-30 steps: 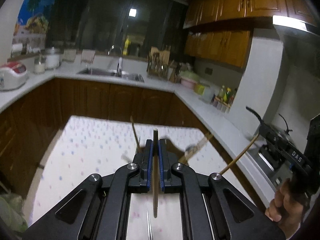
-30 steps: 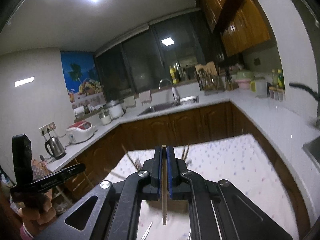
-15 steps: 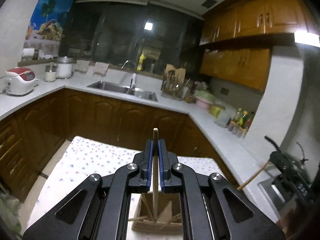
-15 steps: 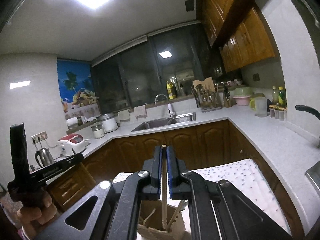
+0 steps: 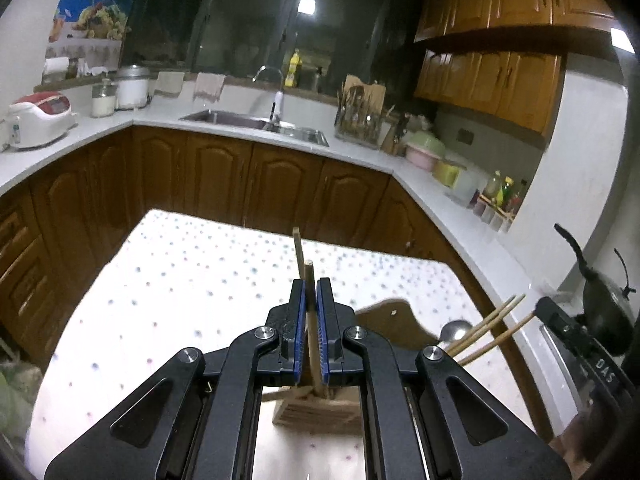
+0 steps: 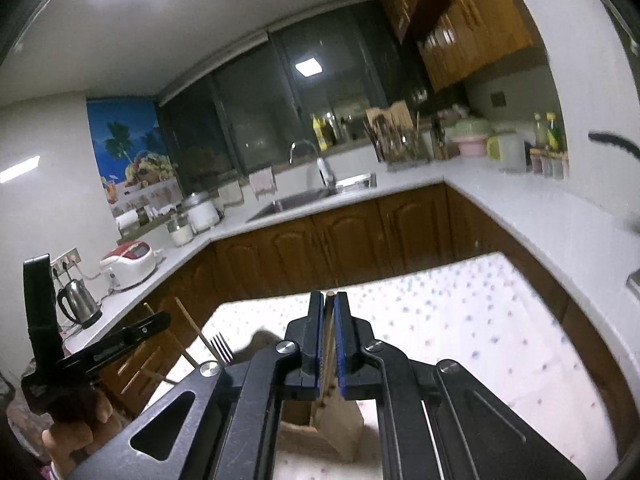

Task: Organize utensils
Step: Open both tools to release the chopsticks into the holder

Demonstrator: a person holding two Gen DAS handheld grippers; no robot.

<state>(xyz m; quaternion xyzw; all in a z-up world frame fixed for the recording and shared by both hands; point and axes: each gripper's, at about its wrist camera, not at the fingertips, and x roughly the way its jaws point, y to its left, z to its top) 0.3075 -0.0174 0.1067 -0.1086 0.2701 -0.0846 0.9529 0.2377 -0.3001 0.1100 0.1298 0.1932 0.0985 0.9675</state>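
My left gripper [image 5: 311, 285] is shut on a wooden chopstick [image 5: 311, 340] that stands upright between the blue pads. Right under it a wooden utensil holder [image 5: 316, 412] sits on the dotted tablecloth [image 5: 180, 280]. More chopsticks [image 5: 492, 328] and a spoon [image 5: 454, 327] stick out at the right, next to the other gripper [image 5: 592, 360]. My right gripper [image 6: 329, 297] is shut on a second chopstick [image 6: 329, 328], directly above the same holder [image 6: 340, 420]. A fork [image 6: 222, 346] and a chopstick [image 6: 192, 328] rise at its left.
A hand [image 6: 72, 436] holds the left gripper's handle [image 6: 92, 356] at the left of the right wrist view. White counters [image 5: 360, 156] with a sink [image 5: 256, 122], a rice cooker [image 5: 38, 116] and a kettle [image 6: 80, 304] ring the table. A black pan [image 5: 604, 312] sits at the right.
Both grippers moved with their chopsticks and sank toward the table. The wooden holder, out of sight a second ago, now lies under both sets of fingers. Both grips are unchanged.
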